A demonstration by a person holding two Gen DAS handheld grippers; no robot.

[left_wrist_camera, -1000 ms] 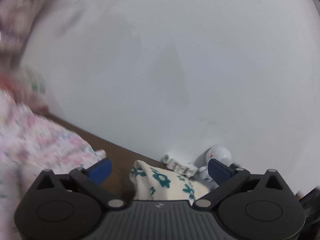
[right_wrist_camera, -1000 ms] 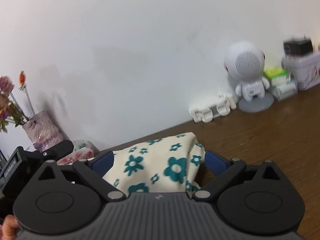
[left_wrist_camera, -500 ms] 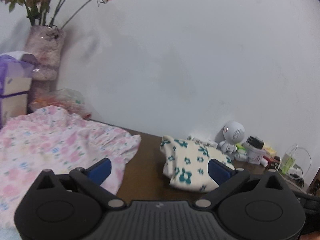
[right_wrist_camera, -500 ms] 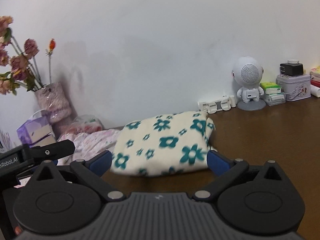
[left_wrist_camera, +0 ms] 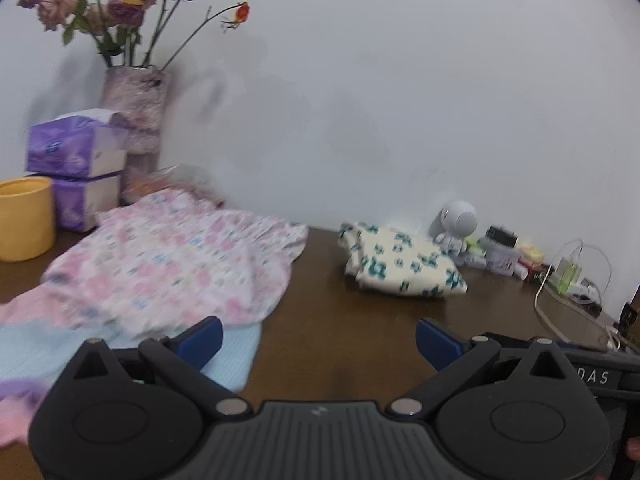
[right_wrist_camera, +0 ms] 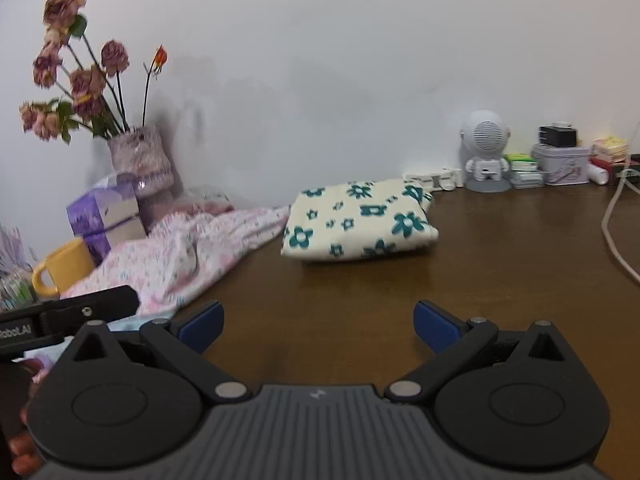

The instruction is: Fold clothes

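A folded cream garment with teal flowers (left_wrist_camera: 402, 266) (right_wrist_camera: 358, 220) lies on the brown table by the wall. A crumpled pink floral garment (left_wrist_camera: 168, 264) (right_wrist_camera: 180, 252) spreads to its left, over a pale blue cloth (left_wrist_camera: 236, 356). My left gripper (left_wrist_camera: 318, 338) is open above the table, its left blue finger (left_wrist_camera: 200, 338) over the edge of the blue cloth. My right gripper (right_wrist_camera: 316, 326) is open and empty over bare wood (right_wrist_camera: 360, 300), well short of the folded garment.
A vase of dried roses (left_wrist_camera: 134, 120) (right_wrist_camera: 140, 160), purple tissue boxes (left_wrist_camera: 76, 168), and a yellow mug (right_wrist_camera: 62, 266) stand at the back left. A white robot speaker (right_wrist_camera: 486, 152), tins and small boxes (right_wrist_camera: 560, 160), and cables (right_wrist_camera: 612, 232) line the back right.
Both grippers have pulled back from the folded teal-flowered garment, which now lies free on the table, farther away. The left view has swung to show the pink garment and vase.
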